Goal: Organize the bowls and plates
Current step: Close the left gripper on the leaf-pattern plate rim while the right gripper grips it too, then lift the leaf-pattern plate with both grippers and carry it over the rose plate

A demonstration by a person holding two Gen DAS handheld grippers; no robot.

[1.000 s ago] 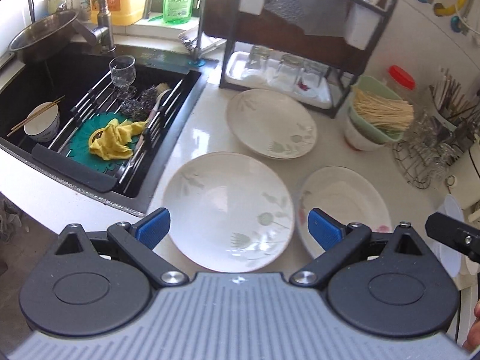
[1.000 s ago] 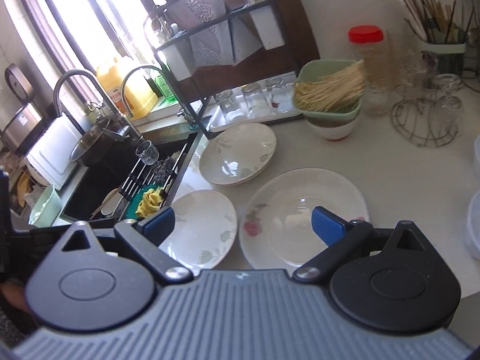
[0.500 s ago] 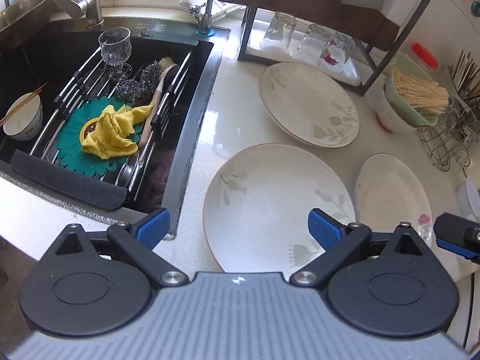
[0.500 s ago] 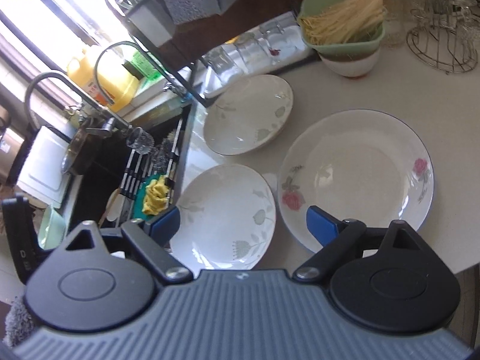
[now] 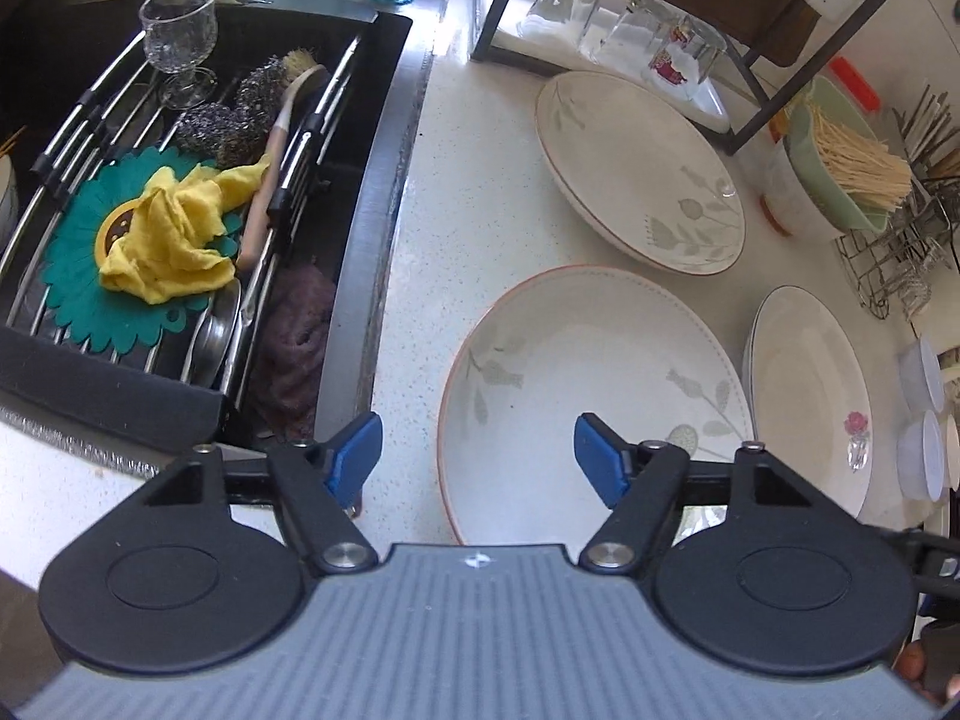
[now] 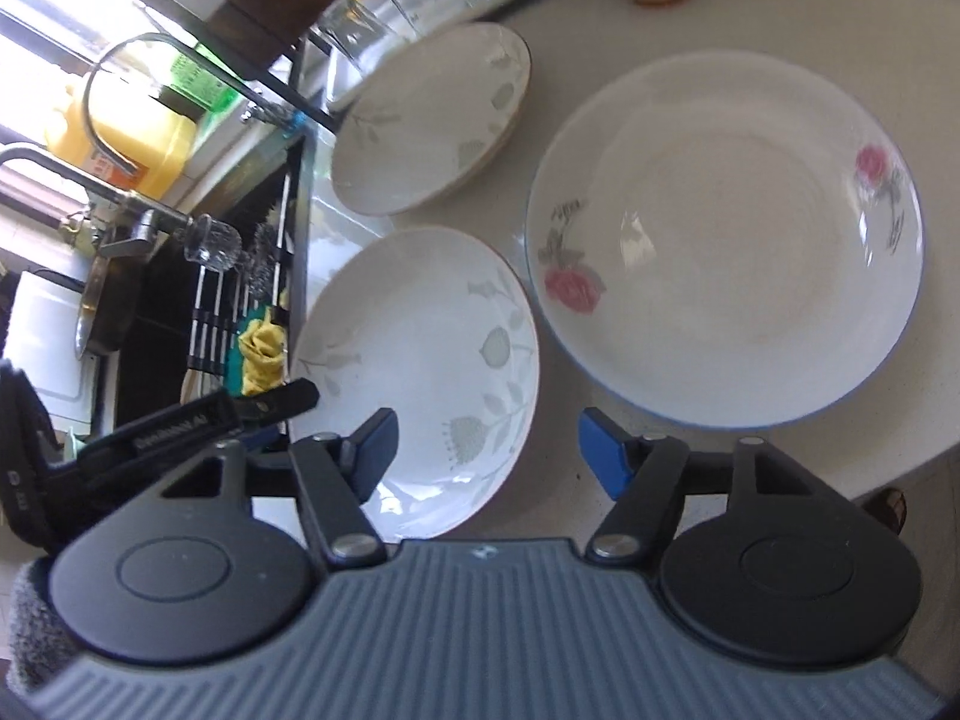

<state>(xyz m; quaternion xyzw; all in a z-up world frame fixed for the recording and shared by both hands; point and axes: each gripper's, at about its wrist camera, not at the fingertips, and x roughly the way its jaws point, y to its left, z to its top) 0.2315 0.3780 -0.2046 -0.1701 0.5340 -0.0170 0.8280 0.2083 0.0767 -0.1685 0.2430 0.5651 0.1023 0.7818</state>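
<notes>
1. Three plates laid out flat and apart on the counter, none stacked yet, probably so each rim stays free for a grip: rose plate at the right, near leaf plate at the front edge, far leaf plate behind it, by the rack.
2. Left gripper low over the near leaf plate's front-left rim; jaws apart, just closing in, rim between them but not pinched yet.
3. Right gripper hanging over the strip of counter between the near leaf plate and the rose plate; jaws apart too, just narrowing, holding nothing. Likely aimed at the rose plate's front rim.
4. Close on the left, the sink with wire tray, yellow cloth and stem glass: little room to swing a plate that way.
5. Upturned glasses under the rack touching almost the far leaf plate; stacked bowls with sticks just beside. Danger of knocking when lifting.
</notes>
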